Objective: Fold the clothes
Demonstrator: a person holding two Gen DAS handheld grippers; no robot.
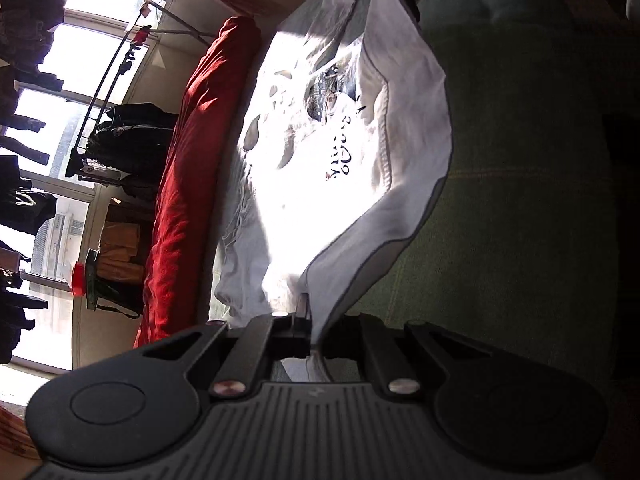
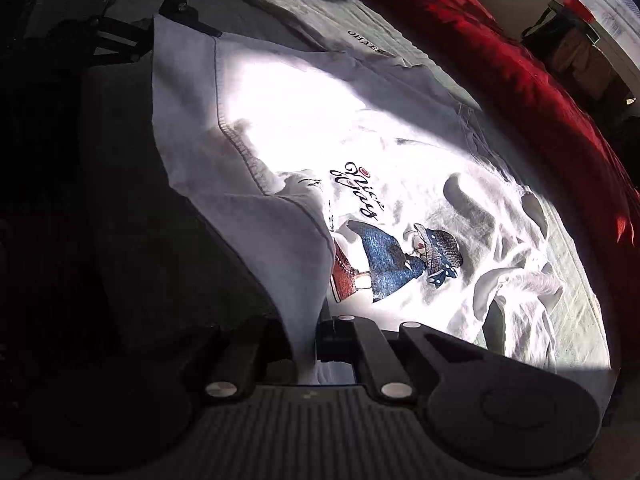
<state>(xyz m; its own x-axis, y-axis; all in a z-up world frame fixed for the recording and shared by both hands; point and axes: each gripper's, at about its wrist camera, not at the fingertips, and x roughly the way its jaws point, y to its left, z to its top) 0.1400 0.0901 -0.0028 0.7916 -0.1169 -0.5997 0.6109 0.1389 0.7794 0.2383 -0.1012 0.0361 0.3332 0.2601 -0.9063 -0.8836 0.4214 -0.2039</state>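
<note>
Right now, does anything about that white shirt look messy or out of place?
Yes. The white shirt lies rumpled around its printed picture, and one sleeve is bunched in a heap. The left gripper and right gripper each pinch an edge, lifting it.

"OH YES" upside down on a grey folded garment (image 2: 320,20), cursive print on white T-shirt (image 2: 304,112), perhaps "Nice"

Ahead of your right gripper (image 2: 316,344) the red quilt (image 2: 520,60) and a second garment (image 2: 320,16) block passage; bare green cover (image 1: 520,200) lies open alongside your left gripper (image 1: 314,336).
</note>
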